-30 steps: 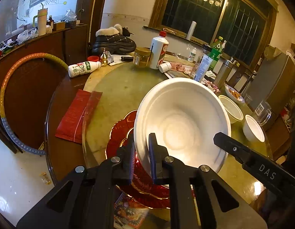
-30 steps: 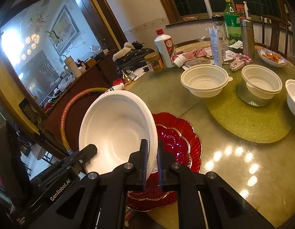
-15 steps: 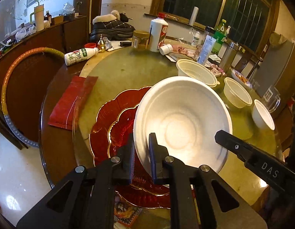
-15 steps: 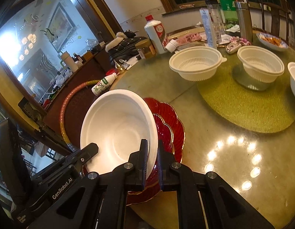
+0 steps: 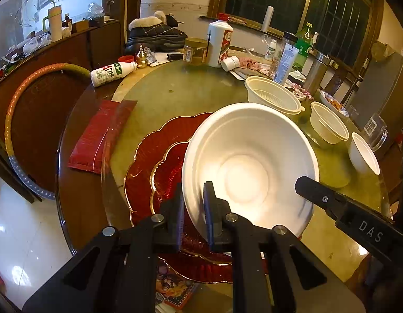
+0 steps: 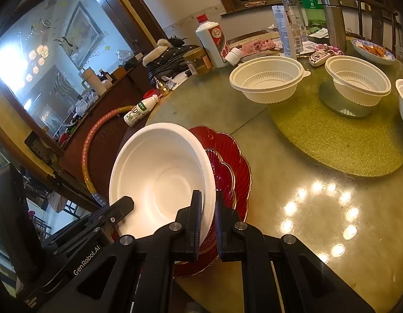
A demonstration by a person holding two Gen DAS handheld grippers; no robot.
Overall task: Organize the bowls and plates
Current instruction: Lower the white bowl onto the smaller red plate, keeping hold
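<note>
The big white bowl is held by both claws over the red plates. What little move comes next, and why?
Probably ease the white bowl straight down onto the stacked red plates, then let go. The left claw and the right claw each pinch its rim on opposite sides, and it hangs tilted just above them.

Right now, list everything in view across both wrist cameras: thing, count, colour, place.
white bowl: 1, white, gripped at its rim by both grippers, above the red plates
red plates: 2, red with gold rim, stacked, near table edge
ribbed plastic bowls: 2, cream, mid table
small white bowl: 1, far right
liquor bottle: 1, white and red, far side
milk bottle: 1, white, lying down
red packet: 1, left table edge
left gripper: black, shut on rim
right gripper: black, shut on rim
</note>
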